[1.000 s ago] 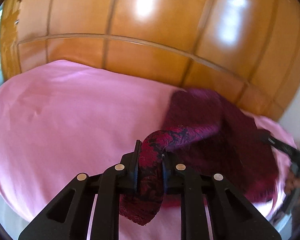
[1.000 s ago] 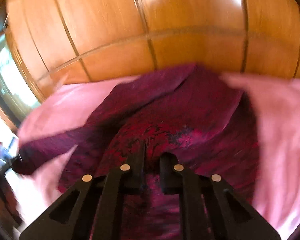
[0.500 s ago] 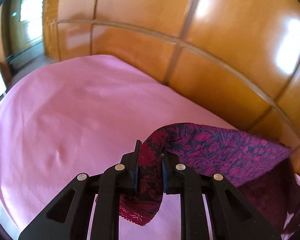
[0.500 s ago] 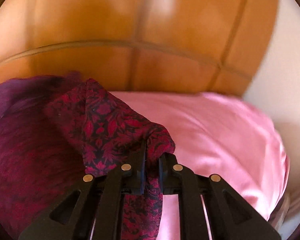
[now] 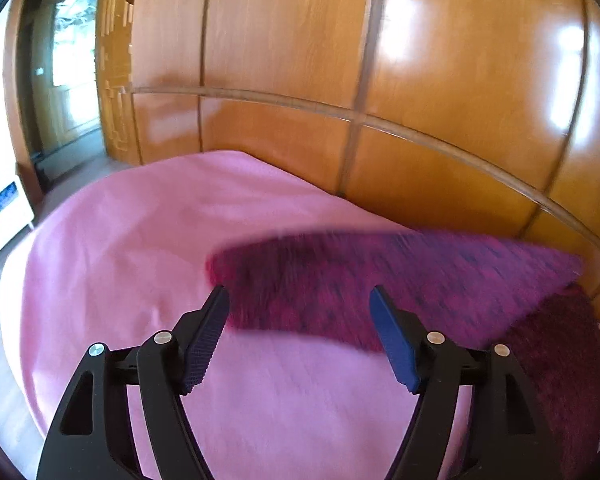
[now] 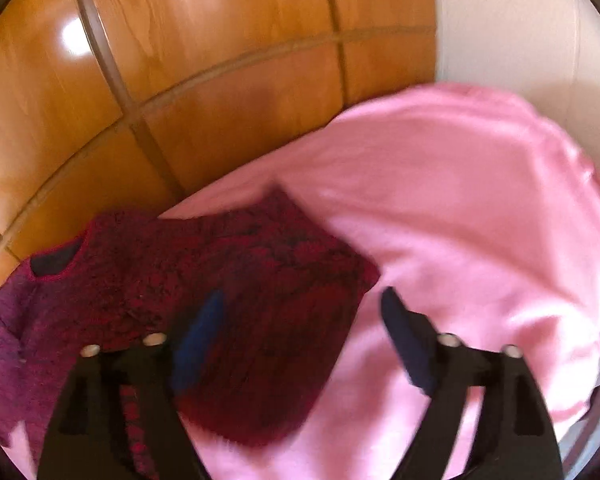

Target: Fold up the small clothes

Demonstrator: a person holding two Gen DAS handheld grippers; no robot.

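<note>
A small dark red patterned garment (image 5: 380,280) lies on the pink sheet (image 5: 140,260), blurred by motion, its long edge stretching right toward the wooden panels. My left gripper (image 5: 300,312) hangs just in front of it, jaws opening wide, nothing pressed between the blue pads (image 5: 396,344). In the right wrist view the same garment (image 6: 220,280) lies spread with a dark neck opening at its far left. My right gripper (image 6: 300,312) is over its right edge, jaws opening, cloth below them but not gripped.
Glossy wooden panels (image 5: 380,80) rise directly behind the bed. A doorway (image 5: 68,80) shows at the far left. A white wall (image 6: 520,20) borders the pink sheet (image 6: 480,200) on the right, where the bed edge drops away.
Both grippers were shut on folds of the garment; now both have let go and stand wide apart. The cloth has dropped onto the sheet. The right gripper swung right and tilted down.
</note>
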